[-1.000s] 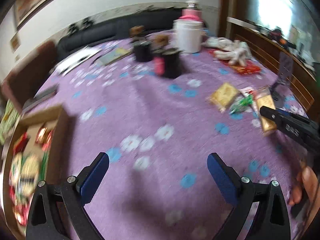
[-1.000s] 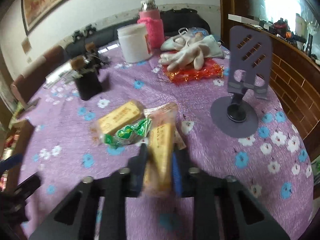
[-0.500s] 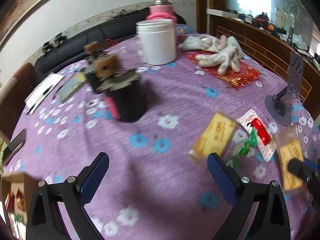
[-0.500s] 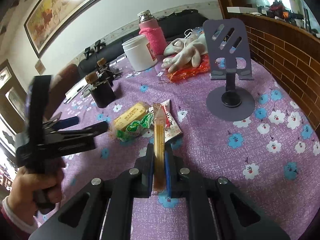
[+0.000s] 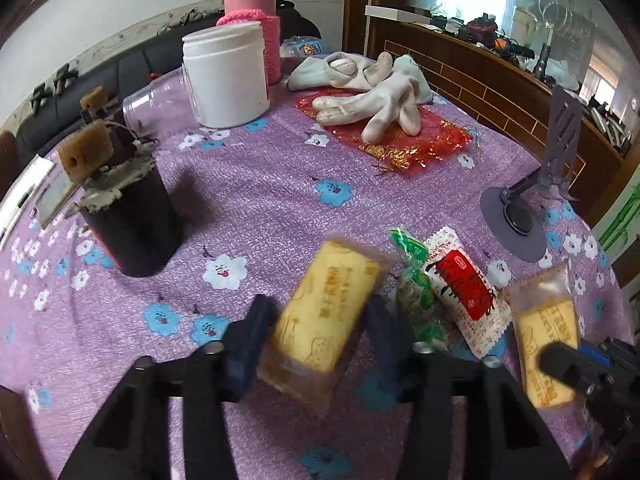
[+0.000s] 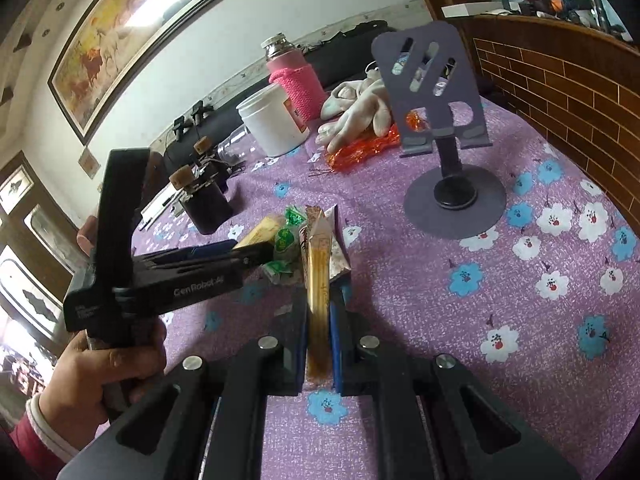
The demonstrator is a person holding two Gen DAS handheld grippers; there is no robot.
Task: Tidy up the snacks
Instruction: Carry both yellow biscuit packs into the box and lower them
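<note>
My left gripper (image 5: 320, 332) has its jaws close on both sides of a yellow cake packet (image 5: 324, 312) on the purple flowered cloth; the fingers are blurred. A green candy packet (image 5: 416, 292) and a red-and-white packet (image 5: 464, 284) lie just right of it. My right gripper (image 6: 319, 320) is shut on a second yellow cake packet (image 6: 318, 280), held on edge above the cloth; it also shows in the left wrist view (image 5: 548, 344). The left gripper shows in the right wrist view (image 6: 240, 254) by the snack pile.
A dark jar with corks (image 5: 128, 220), a white tub (image 5: 226, 80), a pink-sleeved flask (image 5: 256, 12), white gloves on a red bag (image 5: 372, 92) and a grey phone stand (image 5: 520, 220) stand on the round table. A brick-patterned ledge (image 6: 580, 92) runs along the right.
My left gripper has swung right from the snack box side to the snack pile and closed in around the yellow cake packet. My right gripper has lifted its packet and turned it on edge.
</note>
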